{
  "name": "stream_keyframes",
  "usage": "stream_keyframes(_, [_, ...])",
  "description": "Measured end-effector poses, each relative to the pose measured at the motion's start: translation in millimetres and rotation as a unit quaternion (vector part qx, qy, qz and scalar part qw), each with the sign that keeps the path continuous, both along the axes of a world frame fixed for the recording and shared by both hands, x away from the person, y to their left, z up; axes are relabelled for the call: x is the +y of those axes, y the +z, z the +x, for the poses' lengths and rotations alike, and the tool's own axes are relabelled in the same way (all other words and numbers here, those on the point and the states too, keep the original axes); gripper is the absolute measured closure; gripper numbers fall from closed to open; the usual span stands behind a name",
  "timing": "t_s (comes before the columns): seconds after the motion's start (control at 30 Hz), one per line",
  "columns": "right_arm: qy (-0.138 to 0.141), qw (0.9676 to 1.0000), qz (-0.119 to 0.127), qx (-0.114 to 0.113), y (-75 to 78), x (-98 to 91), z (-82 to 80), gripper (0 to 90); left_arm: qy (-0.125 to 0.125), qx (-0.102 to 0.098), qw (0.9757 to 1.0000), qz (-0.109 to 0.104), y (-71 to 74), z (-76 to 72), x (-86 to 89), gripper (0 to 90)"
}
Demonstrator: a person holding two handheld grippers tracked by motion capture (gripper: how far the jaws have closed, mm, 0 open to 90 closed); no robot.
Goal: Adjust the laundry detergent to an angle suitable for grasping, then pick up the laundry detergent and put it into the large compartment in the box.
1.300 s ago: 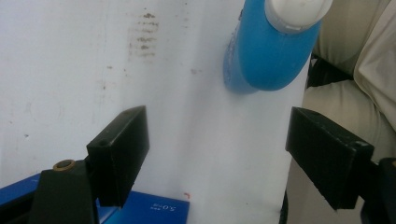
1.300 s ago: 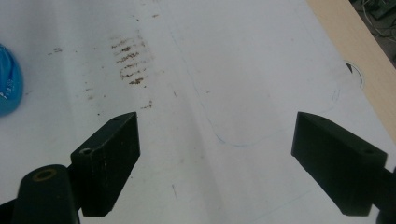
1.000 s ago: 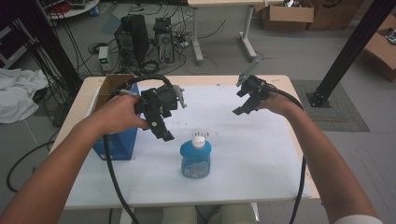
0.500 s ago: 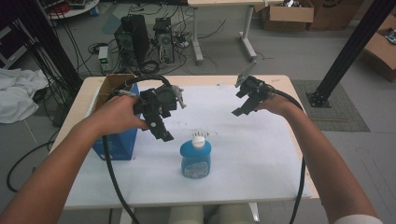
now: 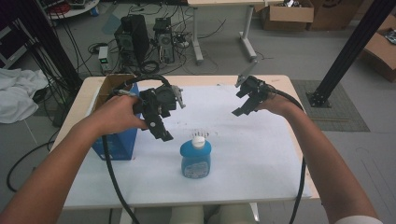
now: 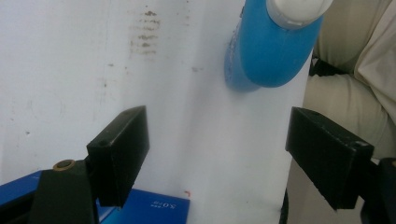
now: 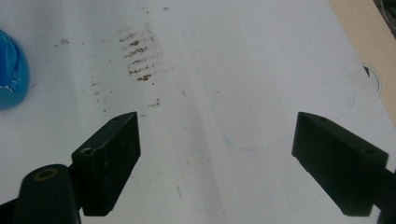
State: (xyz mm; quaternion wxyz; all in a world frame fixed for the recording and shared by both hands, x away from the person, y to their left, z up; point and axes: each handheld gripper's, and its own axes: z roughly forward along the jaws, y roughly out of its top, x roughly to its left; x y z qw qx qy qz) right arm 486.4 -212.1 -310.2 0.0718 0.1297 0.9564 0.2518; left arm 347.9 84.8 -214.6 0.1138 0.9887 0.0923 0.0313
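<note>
A blue bottle [image 5: 196, 159] with a white cap [image 5: 199, 141] stands upright near the front middle of the white-covered table [image 5: 261, 154]. My left gripper [image 5: 171, 118] hovers just left of and behind the bottle, jaws open and nothing between them. In the left gripper view the bottle [image 6: 266, 51] lies ahead beyond the open left gripper [image 6: 217, 140]. My right gripper [image 5: 239, 97] is held above the far right part of the table, open and holding nothing. In the right gripper view the open right gripper [image 7: 215, 140] looks down on bare table, with the bottle's edge [image 7: 11, 70] at far left.
A blue box [image 5: 116, 140] with open cardboard flaps stands at the table's left edge, under my left forearm. Brown smudges [image 7: 137, 51] and a pen outline [image 7: 280, 116] mark the table cover. The person's legs [image 6: 355, 74] sit at the front edge. Computers and cables lie on the floor beyond.
</note>
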Motion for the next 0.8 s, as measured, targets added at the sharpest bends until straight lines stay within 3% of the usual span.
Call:
stream_keyframes(0.47, [0.000,1.0000,0.009,-0.001,3.3,-2.0,-1.3,15.2,0.006,-0.003,1.0000,-0.005,0.9,0.8,-1.7,22.1])
stream_keyframes(0.63, [0.004,1.0000,0.007,0.001,2.5,-0.8,-1.9,15.3,0.012,-0.008,0.9998,-0.016,2.8,3.5,-1.7,21.4])
stream_keyframes(0.8, [0.005,0.9999,0.011,-0.002,3.2,1.2,-2.0,15.3,0.017,-0.009,0.9997,-0.011,3.4,4.8,-4.4,21.2])
